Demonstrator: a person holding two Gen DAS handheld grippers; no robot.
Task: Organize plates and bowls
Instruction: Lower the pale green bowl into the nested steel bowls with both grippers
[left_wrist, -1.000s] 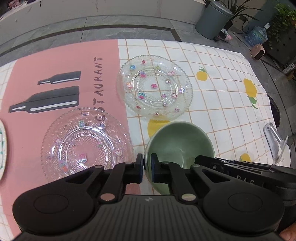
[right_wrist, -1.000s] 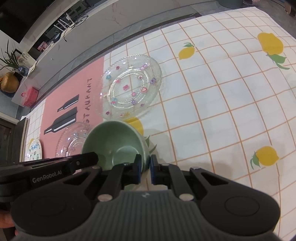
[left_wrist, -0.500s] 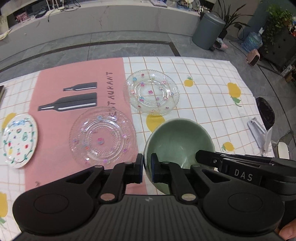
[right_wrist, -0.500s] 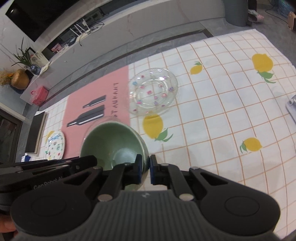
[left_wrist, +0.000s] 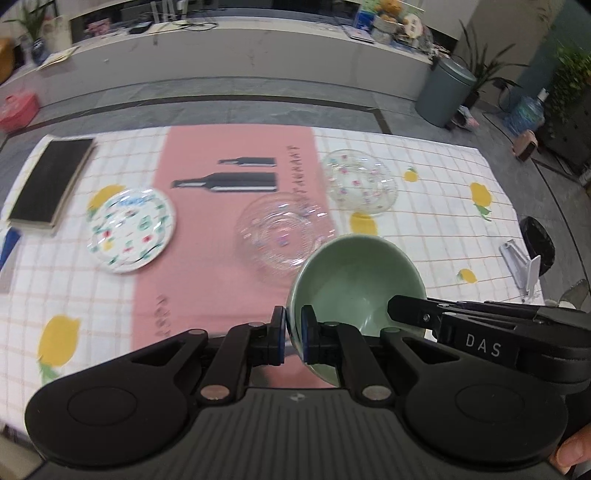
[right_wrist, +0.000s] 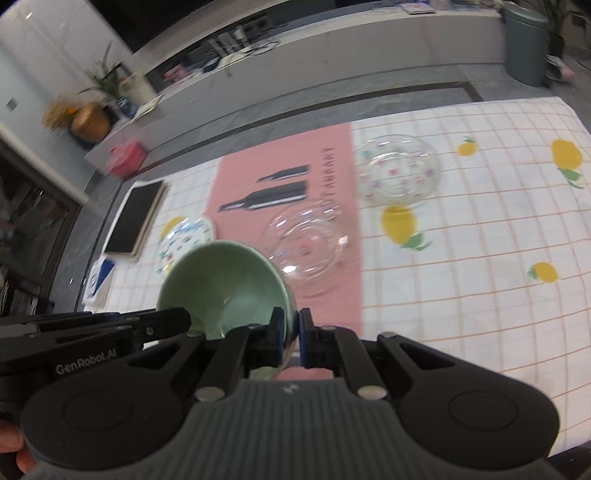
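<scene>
I have the green bowl (left_wrist: 354, 273) pinched by its rim in both the left gripper (left_wrist: 292, 334) and right gripper (right_wrist: 291, 338), clear of the cloth (left_wrist: 436, 221). Carry step. Next I need a level set-down spot.

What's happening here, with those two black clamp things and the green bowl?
A person holds a gripper in each hand, and both are clamped on the rim of one green bowl: the left gripper on one side, the right gripper on the opposite side. The bowl hangs in the air above the tablecloth. Below lie two clear glass plates and a white patterned plate, none stacked.
</scene>
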